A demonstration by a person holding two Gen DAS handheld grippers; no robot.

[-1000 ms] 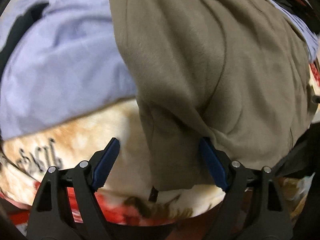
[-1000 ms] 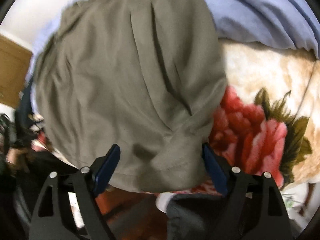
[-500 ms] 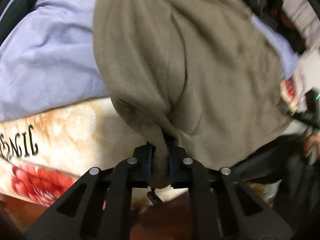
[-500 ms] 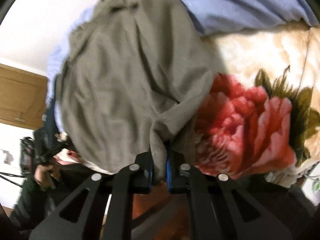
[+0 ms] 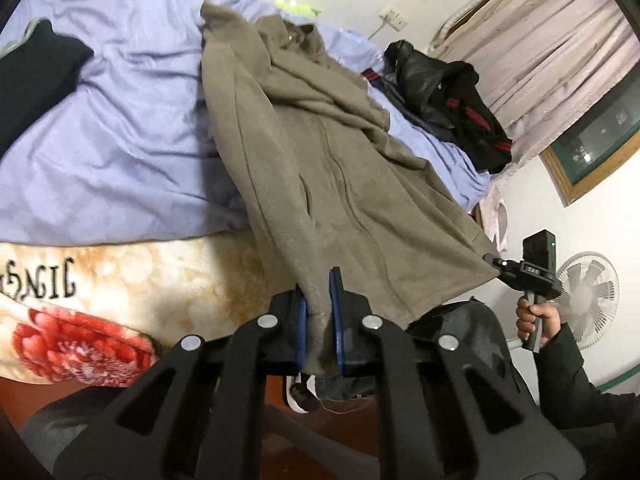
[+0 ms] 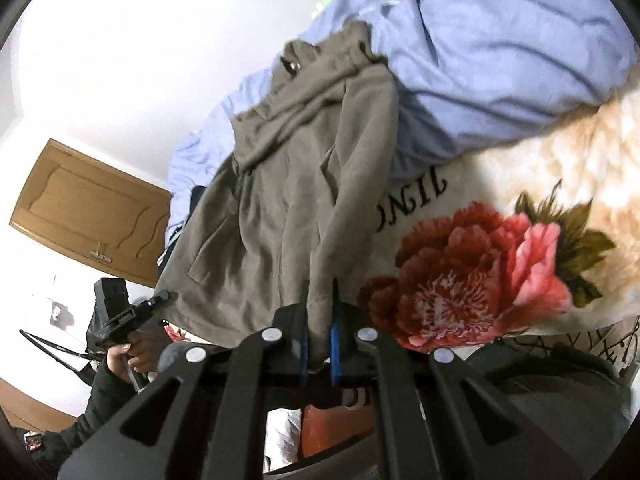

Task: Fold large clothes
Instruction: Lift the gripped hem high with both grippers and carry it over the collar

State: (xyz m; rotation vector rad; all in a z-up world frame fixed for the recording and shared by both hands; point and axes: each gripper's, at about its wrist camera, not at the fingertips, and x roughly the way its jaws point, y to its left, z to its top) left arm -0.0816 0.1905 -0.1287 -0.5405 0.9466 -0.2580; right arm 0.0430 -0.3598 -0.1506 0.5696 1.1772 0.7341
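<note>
The left gripper [image 5: 318, 300] is clenched on one bottom corner of the jacket [image 5: 328, 152]; the soft cloth is pinched into a thick fold between its blue pads [image 5: 335, 320]. The right gripper [image 6: 319, 312] is clenched in the same way on the other bottom corner, with a bunched fold between its thin blue pads [image 6: 333, 344]. Both grippers closed on the cloth within the last second.

The jacket is olive-brown fleece, matte and a little fuzzy, with a long zipper line down the front and a slit pocket. Its hem is stretched between the two grippers and lifted, while the upper part with the crumpled hood lies on the bed. Under it is a smooth lilac sheet [image 5: 120, 128] with soft wrinkles. Nearer is a plush cream blanket [image 6: 540, 168] with a big red flower and black letters. A shiny black garment [image 5: 444, 96] with red stripes lies in a heap beside the jacket's far side. A round white fan [image 5: 588, 300] stands by the wall.
</note>
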